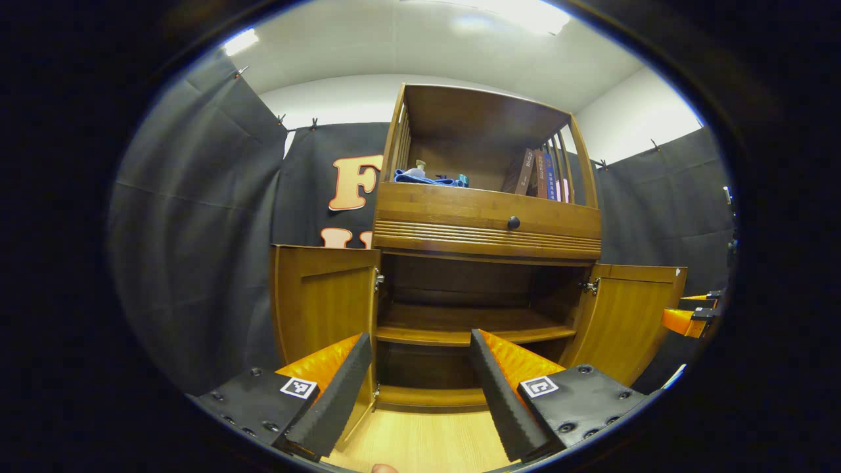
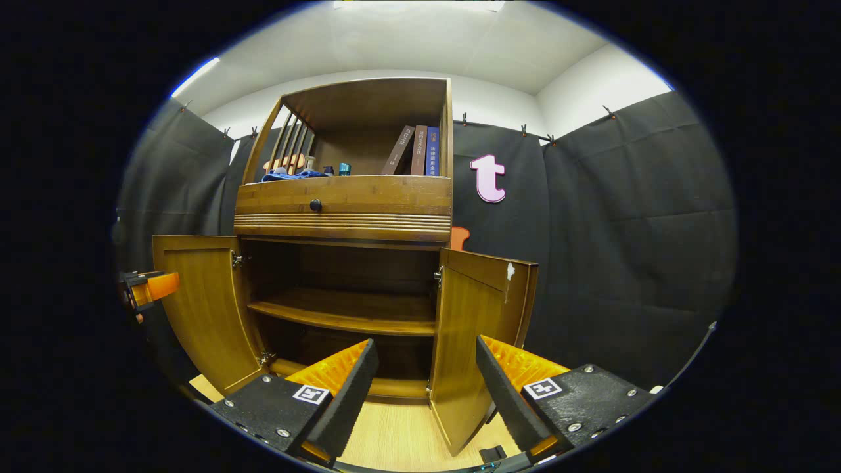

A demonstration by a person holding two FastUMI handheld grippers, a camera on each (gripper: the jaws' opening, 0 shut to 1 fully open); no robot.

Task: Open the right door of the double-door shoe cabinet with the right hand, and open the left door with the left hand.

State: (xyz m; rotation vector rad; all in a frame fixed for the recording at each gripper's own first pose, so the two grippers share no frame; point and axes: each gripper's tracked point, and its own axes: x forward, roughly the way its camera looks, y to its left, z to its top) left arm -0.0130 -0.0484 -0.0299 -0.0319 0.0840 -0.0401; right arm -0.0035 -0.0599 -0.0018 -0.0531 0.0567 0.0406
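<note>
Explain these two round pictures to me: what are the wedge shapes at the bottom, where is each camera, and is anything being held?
There is no robot here: a person carries a handheld two-finger tool in each hand, with a fisheye camera riding on each. The wedges are that tool's own fingers. In the left gripper view the left tool stands open, holding nothing; likewise the right tool in the right gripper view. Both face a wooden shoe cabinet on a pale wood floor. Its left door and right door are both swung open, showing bare shelves inside. Books and a blue cloth sit on the top shelf.
</note>
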